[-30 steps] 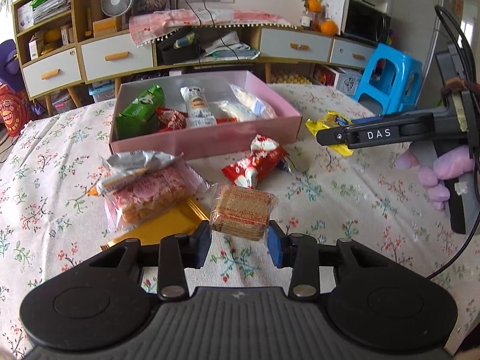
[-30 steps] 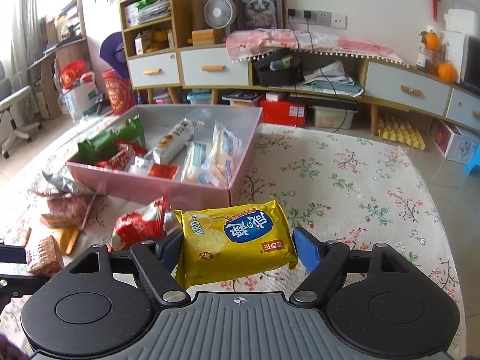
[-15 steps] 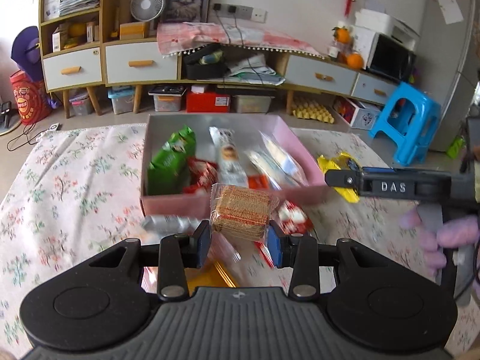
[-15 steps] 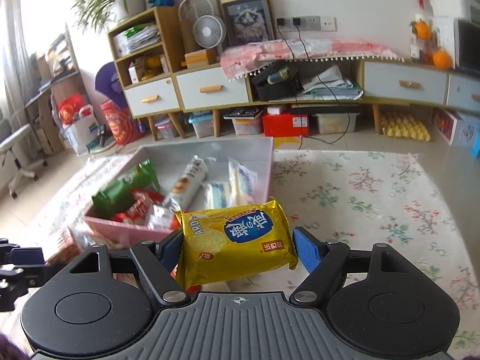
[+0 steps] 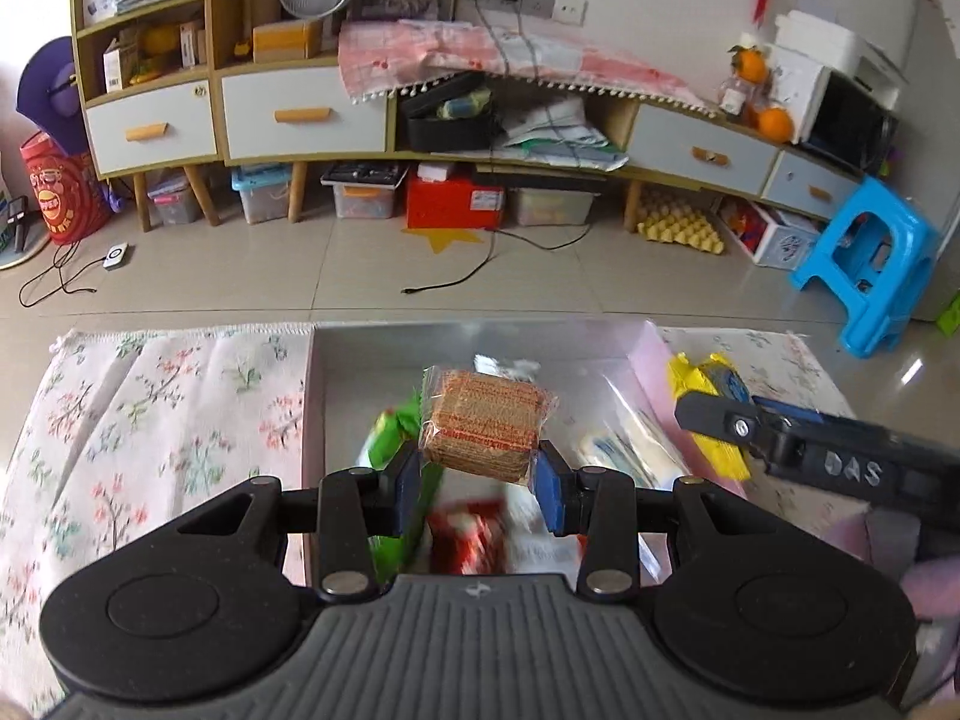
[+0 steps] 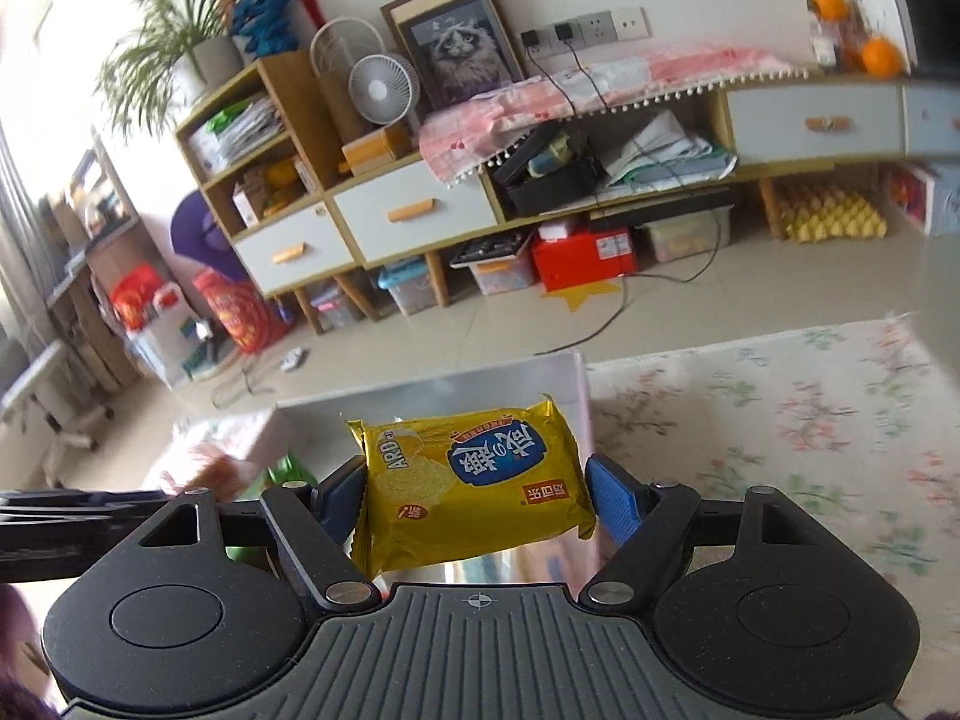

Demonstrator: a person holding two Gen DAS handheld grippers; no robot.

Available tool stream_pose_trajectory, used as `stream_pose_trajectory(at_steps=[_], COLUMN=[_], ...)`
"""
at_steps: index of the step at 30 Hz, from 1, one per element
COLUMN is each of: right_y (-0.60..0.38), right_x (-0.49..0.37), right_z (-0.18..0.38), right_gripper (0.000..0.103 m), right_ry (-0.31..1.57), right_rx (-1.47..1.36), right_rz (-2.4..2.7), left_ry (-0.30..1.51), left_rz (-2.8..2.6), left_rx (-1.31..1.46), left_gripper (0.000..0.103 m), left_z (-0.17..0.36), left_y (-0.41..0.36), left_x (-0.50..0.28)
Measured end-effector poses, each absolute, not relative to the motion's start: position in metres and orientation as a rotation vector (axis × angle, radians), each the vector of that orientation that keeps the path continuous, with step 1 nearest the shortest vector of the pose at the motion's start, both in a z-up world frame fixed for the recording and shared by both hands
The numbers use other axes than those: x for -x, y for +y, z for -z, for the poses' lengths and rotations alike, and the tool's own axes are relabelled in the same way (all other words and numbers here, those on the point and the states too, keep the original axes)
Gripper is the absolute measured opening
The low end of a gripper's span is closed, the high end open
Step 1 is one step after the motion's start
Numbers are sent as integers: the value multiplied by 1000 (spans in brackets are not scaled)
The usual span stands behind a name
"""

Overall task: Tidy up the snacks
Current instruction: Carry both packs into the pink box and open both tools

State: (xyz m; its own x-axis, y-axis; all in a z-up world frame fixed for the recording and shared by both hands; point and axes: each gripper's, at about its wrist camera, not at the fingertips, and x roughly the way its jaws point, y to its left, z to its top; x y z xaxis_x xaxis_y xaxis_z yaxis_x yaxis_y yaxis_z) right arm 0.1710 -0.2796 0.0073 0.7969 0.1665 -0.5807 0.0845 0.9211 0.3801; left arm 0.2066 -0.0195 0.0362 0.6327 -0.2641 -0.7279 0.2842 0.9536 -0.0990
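In the left wrist view, the floral-printed cloth (image 5: 150,420) is seen at the left, and the pink rectangular cardboard box (image 5: 309,408) lies on it with its far edge at the cloth's far edge. The left gripper (image 5: 477,486) is clamped narrowly on a clear-wrapped stack of brown wafer biscuits (image 5: 483,423), which is held in the air above the middle of the box. Below it, blurred, a green snack packet (image 5: 390,438) near the box's left wall, a red snack packet (image 5: 468,534) and pale clear-wrapped packets (image 5: 624,444) toward the right wall are shown. The right gripper (image 5: 714,420) is seen only from the side here, just outside the box's right wall, with a strip of yellow wrapper showing.

What is hidden there is given by the right wrist view: the right gripper (image 6: 474,498) is closed widely on a yellow foil biscuit packet with a blue oval label (image 6: 474,486), pressed at both ends by the blue pads (image 6: 612,501) and held over the box's (image 6: 576,372) far right corner. The left gripper's black arm (image 6: 72,516) is seen at the left edge.

Compared with a second ago, both packets have been carried from over the cloth in front of the box to above it, with both grips unchanged. The loose snacks formerly seen on the cloth are no longer in view.
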Motion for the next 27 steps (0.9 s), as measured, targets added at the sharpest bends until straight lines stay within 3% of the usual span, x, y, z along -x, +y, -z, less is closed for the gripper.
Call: stream_pose_trajectory(at_steps=[11, 23, 27], right_y=[-276, -268, -267], right_x=[-215, -233, -233], right_z=[16, 26, 26], right_gripper=[78, 78, 82], right_ry=[663, 669, 661], right_rx=[-450, -460, -457], right_rz=[-73, -77, -77], left_ry=[908, 945, 916], left_rz=[222, 225, 220], left_rx=[-3, -33, -66], left_gripper=[37, 39, 49], left_z=[-13, -5, -5], left_y=[-6, -6, -8], left_x=[-265, -275, -274])
